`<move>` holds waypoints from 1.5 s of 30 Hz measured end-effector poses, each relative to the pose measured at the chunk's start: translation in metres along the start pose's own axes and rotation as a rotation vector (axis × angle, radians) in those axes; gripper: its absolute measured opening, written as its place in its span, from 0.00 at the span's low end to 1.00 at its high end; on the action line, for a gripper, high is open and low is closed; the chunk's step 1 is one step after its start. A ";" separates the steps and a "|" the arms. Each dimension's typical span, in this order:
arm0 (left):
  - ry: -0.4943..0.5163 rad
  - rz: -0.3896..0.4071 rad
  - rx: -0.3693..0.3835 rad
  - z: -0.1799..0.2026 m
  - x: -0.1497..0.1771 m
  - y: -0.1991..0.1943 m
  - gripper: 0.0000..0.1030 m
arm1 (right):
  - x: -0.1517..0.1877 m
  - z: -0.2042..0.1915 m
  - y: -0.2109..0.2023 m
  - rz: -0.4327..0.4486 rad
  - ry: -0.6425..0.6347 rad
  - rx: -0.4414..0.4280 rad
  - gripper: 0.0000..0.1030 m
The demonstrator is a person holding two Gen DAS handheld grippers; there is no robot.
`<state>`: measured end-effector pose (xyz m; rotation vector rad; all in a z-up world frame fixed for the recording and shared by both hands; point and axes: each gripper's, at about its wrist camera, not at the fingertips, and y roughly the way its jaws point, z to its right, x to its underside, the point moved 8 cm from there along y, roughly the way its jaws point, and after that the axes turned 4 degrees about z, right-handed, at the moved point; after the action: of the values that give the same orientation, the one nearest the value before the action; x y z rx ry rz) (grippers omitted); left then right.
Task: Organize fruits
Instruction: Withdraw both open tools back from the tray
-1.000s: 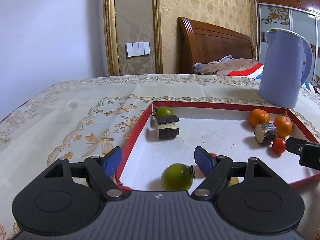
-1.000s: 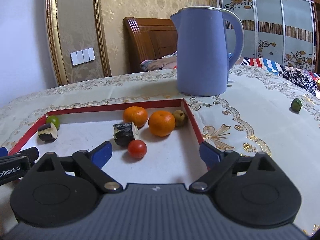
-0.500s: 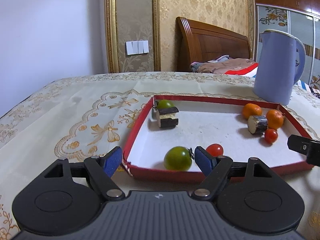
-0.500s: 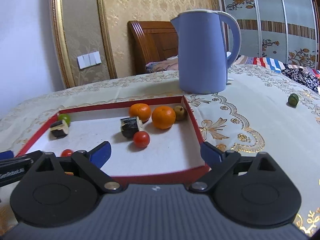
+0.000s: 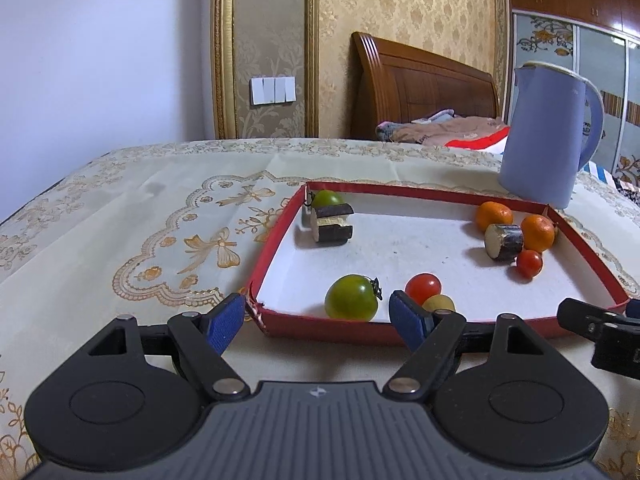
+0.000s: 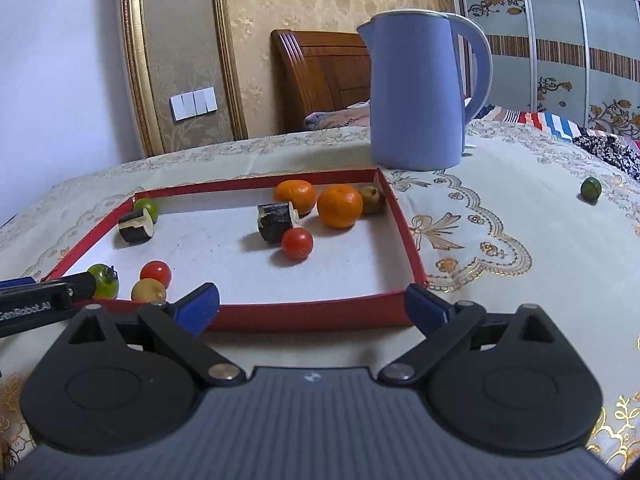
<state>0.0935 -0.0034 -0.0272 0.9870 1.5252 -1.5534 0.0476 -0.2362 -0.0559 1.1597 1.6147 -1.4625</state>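
Tray beyond left gripper (jaws apart, empty)

Two low wrist views, shared tray

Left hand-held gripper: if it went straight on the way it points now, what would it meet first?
Probably the near red wall of the tray, which lies across the gap ahead of the open left hand-held gripper. If it cleared that low wall, the green tomato just inside comes next. Depth is hard to judge.
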 end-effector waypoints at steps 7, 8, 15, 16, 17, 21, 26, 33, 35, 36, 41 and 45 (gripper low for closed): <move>0.042 -0.011 -0.007 0.005 0.005 -0.003 0.80 | 0.001 0.001 0.001 -0.005 0.007 0.000 0.98; 0.045 -0.014 -0.008 0.005 0.006 -0.003 0.81 | 0.001 0.001 0.000 -0.003 0.010 0.000 0.98; 0.024 -0.077 0.009 0.003 0.016 -0.001 0.81 | 0.005 0.004 -0.003 -0.009 0.032 -0.007 0.99; 0.025 -0.077 0.009 0.004 0.017 -0.001 0.81 | 0.005 0.004 -0.002 -0.017 0.031 -0.007 0.99; 0.027 -0.078 0.008 0.004 0.018 -0.001 0.81 | 0.006 0.003 -0.002 -0.023 0.027 -0.007 0.99; 0.040 -0.095 0.008 0.005 0.020 0.002 0.81 | 0.011 0.002 -0.002 -0.053 0.011 -0.010 1.00; 0.047 -0.097 0.011 0.006 0.021 0.002 0.81 | 0.015 0.002 0.000 -0.089 0.012 -0.017 1.00; 0.050 -0.105 0.018 0.007 0.022 0.003 0.81 | 0.018 0.001 0.001 -0.105 0.003 -0.018 1.00; 0.049 -0.102 0.015 0.007 0.022 0.003 0.81 | 0.017 0.002 0.000 -0.100 0.007 -0.017 1.00; 0.046 -0.099 0.015 0.007 0.022 0.003 0.81 | 0.017 0.002 0.000 -0.099 0.007 -0.016 1.00; 0.038 -0.106 0.021 0.006 0.022 0.004 0.81 | 0.015 0.005 -0.005 -0.073 0.017 -0.002 1.00; 0.050 -0.107 0.022 0.008 0.023 0.004 0.81 | 0.015 0.007 -0.005 -0.068 0.028 0.002 1.00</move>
<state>0.0874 -0.0108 -0.0496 0.9773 1.6218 -1.6339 0.0363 -0.2407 -0.0686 1.1408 1.6873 -1.4968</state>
